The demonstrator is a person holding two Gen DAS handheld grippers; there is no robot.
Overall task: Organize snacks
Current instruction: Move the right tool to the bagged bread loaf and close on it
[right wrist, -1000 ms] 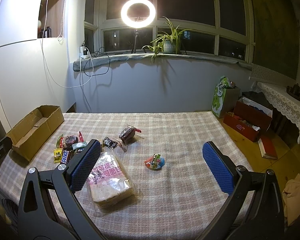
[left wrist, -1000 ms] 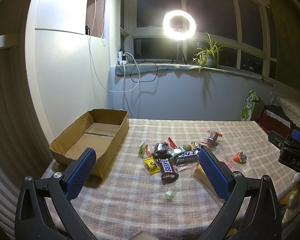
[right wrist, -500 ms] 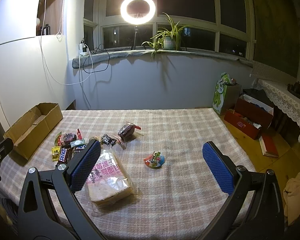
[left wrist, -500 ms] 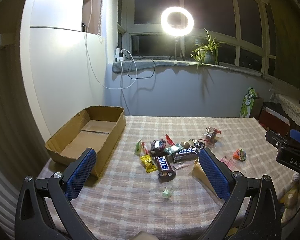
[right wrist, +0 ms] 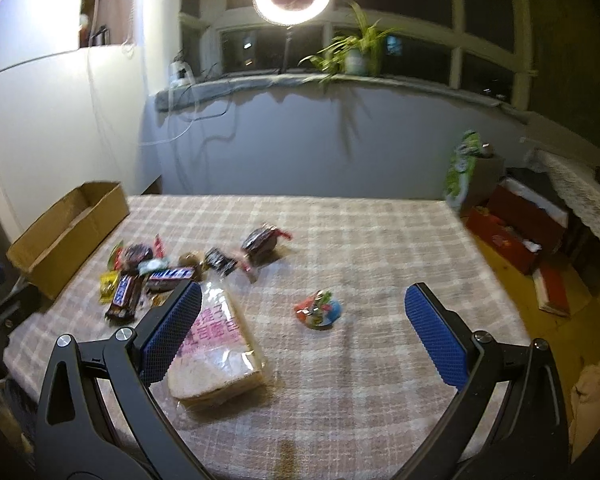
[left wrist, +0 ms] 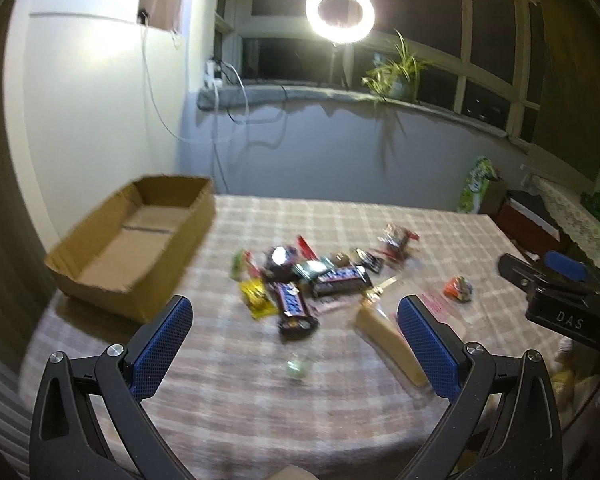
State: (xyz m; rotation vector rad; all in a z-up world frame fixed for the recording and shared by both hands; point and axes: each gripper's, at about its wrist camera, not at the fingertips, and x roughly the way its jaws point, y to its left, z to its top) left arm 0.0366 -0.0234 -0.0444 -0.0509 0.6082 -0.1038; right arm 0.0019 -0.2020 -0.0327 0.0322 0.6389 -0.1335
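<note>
A pile of wrapped snacks (left wrist: 300, 280) lies mid-table, with Snickers bars (left wrist: 292, 308), a yellow packet (left wrist: 256, 298) and a small green candy (left wrist: 298, 366) nearer me. The same pile (right wrist: 148, 272) shows at the left of the right wrist view. A bagged slab of bread (right wrist: 216, 344) lies beside the right gripper's left finger, and a colourful round sweet (right wrist: 318, 310) sits in front. An open brown cardboard box (left wrist: 136, 240) stands empty at the table's left. My left gripper (left wrist: 296, 344) is open above the near table. My right gripper (right wrist: 302, 336) is open too, holding nothing.
A checked cloth covers the table (right wrist: 360, 240). The right gripper's body (left wrist: 560, 296) shows at the right of the left wrist view. A ring light (left wrist: 340, 8), a potted plant (left wrist: 396, 76) and cables line the windowsill. Boxes and a green bag (right wrist: 460, 168) stand on the floor at the right.
Both grippers have moved forward and lower toward the table, so the snacks look larger and nearer. Both views are now motion-blurred. The jaws stay open.
</note>
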